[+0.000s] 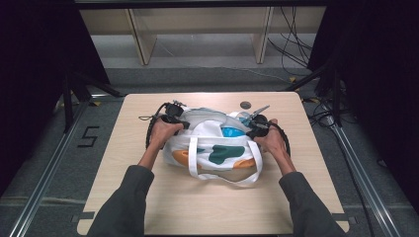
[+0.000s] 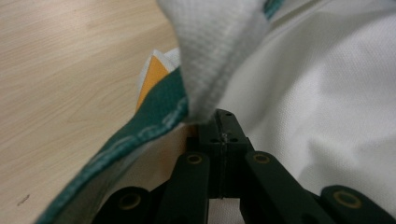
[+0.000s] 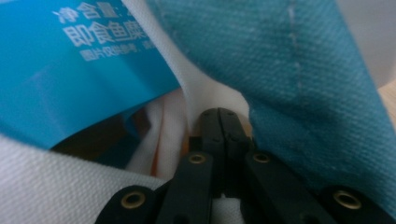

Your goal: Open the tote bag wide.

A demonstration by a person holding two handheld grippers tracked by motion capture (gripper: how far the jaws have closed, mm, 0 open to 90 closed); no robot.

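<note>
High view: the bag (white canvas, green and orange patches) lies mid-table, mouth facing far. The left gripper sits at its left rim, the right gripper at its right rim; each has its jaws pressed together, and a pinch on the rim fabric cannot be confirmed. A blue packet lies inside. Step judged: holding the mouth open. Next move calls for an even outward pull. The table is pale wood; beyond it, grey floor, shelving, cables.
</note>
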